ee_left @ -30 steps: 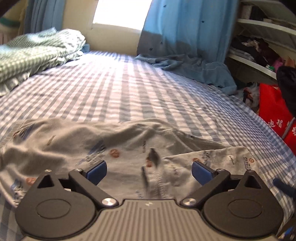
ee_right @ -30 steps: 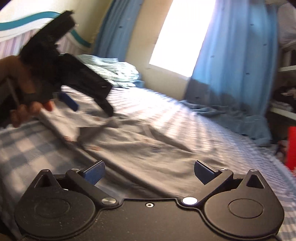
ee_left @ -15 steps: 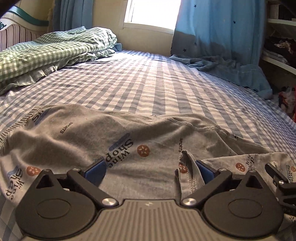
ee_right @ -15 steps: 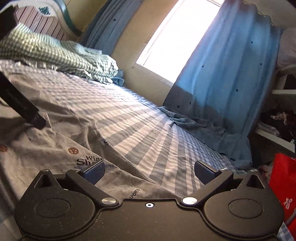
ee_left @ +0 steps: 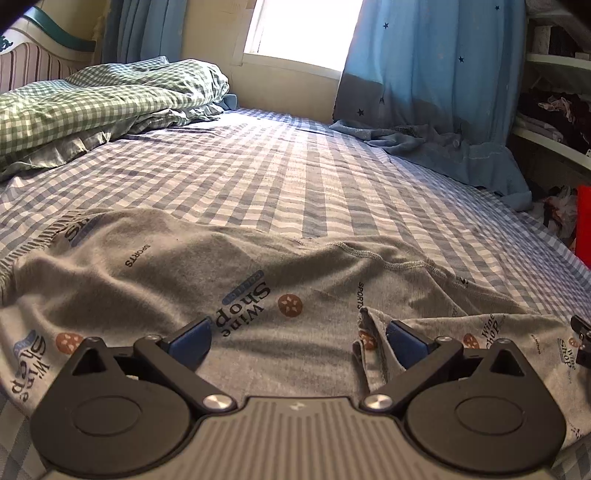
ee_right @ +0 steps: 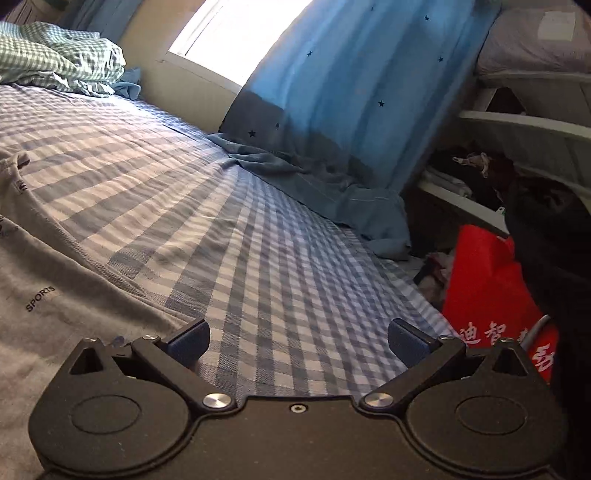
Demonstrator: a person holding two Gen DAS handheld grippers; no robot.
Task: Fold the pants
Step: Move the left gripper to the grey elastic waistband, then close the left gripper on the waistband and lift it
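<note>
Bed [ee_left: 295,177]: pants [ee_left: 184,280] under left tongs [ee_left: 297,341]

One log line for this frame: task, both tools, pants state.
fold pants | left tool open, over pants | right tool open, at pants edge, over sheet | pants unheld, flat

Bed sheet [ee_left: 280,177]: blue-and-white check, spread flat over the bed.
Quilt [ee_left: 92,99]: green-and-white check, bunched at the far left by the headboard [ee_left: 33,62].
Window [ee_left: 306,29]: brightly lit, set in the far wall.
Curtain [ee_right: 343,96]: blue with dark stars, its hem pooled on the sheet.
Shelves [ee_right: 524,122]: white, stacked with clothes.
Bag [ee_right: 491,291]: red, printed with white characters, beside the bed.
</note>
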